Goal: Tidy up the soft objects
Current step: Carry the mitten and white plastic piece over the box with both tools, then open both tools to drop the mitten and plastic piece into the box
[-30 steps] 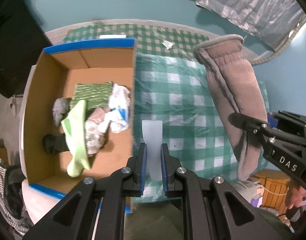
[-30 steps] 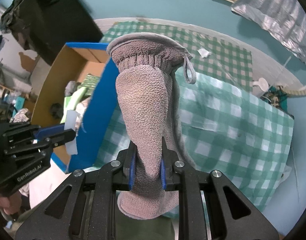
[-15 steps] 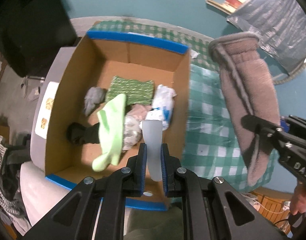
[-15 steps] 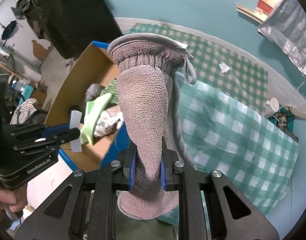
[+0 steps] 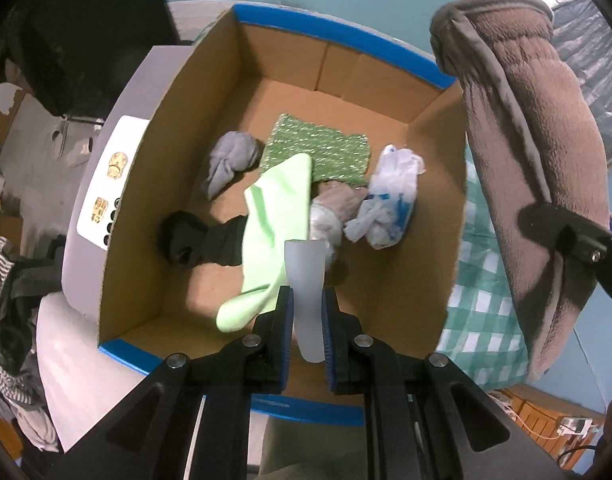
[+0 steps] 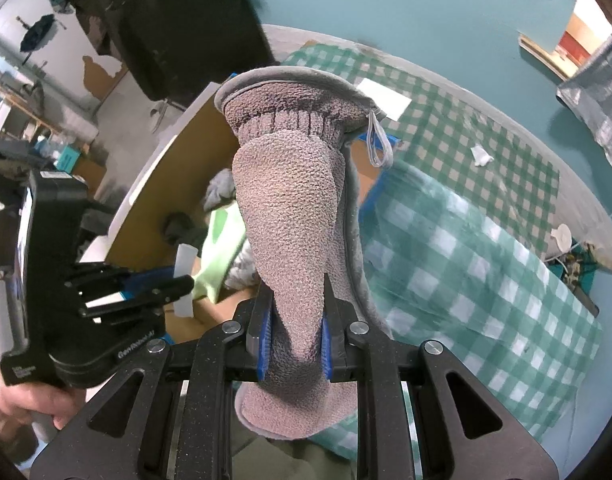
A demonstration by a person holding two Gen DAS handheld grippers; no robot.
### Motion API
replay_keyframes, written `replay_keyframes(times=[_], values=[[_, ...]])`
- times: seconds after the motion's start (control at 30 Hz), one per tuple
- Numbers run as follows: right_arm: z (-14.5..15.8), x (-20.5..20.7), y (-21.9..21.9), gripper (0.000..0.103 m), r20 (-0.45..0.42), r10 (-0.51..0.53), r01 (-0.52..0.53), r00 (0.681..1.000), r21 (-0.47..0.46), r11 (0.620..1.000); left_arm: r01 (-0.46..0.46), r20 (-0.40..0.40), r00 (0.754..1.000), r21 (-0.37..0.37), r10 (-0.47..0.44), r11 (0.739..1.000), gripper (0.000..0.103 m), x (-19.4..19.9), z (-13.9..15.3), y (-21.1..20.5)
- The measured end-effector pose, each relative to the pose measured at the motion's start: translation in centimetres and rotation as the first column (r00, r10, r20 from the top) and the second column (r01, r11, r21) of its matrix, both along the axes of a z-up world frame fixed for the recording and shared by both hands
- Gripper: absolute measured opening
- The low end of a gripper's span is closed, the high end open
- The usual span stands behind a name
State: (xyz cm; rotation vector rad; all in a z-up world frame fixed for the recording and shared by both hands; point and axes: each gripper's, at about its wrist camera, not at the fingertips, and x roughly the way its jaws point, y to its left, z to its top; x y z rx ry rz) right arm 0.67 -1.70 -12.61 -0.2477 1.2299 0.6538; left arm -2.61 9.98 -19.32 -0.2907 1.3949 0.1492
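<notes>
My left gripper (image 5: pixel 307 300) is shut on a pale translucent soft strip (image 5: pixel 305 272) and hangs over the near part of an open cardboard box with a blue rim (image 5: pixel 346 46). Inside the box lie a light green cloth (image 5: pixel 274 216), a green patterned cloth (image 5: pixel 322 148), a grey sock (image 5: pixel 230 160), a black sock (image 5: pixel 198 240) and a white and blue plastic bag (image 5: pixel 390 204). My right gripper (image 6: pixel 296 320) is shut on a grey-brown fleece mitt (image 6: pixel 290 208), cuff pointing away, held at the box's right edge. The left gripper (image 6: pixel 182 280) shows at the left, gripped by a hand.
A green checked cloth (image 6: pixel 466 240) covers the table to the right of the box, with a white card (image 6: pixel 384 98) and a paper scrap (image 6: pixel 480 156) on it. A grey and white surface (image 5: pixel 102 184) flanks the box's left. A large black object (image 6: pixel 178 20) stands behind.
Both grippers have moved left from over the checked cloth with their loads. The left one now hangs over the box and the mitt is at the box's right wall.
</notes>
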Motion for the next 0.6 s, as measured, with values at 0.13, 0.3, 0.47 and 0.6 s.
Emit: replay_keyframes(times=[0.13, 0.3, 0.47, 0.6], values=[[-0.2, 0.3, 1.4, 0.017, 0.003, 0.019, -0.019, 1.000, -0.008, 1.000, -0.009, -0.006, 1.000, 0.009, 0.009, 1.000, 0.015, -0.3, -0.3, 0.8], [-0.7, 0.8, 3.3, 0.017, 0.004, 0.040, -0.040, 0.999, -0.018, 0.999, -0.029, -0.014, 0.999, 0.013, 0.030, 0.999, 0.019, -0.5, -0.7, 1.9], [-1.4, 1.2, 4.9, 0.017, -0.006, 0.051, -0.051, 0.999, -0.027, 0.998, -0.058, -0.034, 0.998, 0.016, 0.058, 0.998, 0.038, -0.7, -1.1, 2.9], [-1.7, 1.3, 5.7, 0.017, -0.010, 0.051, -0.051, 0.999, -0.031, 0.998, -0.067, -0.016, 0.998, 0.030, 0.067, 0.997, 0.043, -1.0, -0.7, 3.5]])
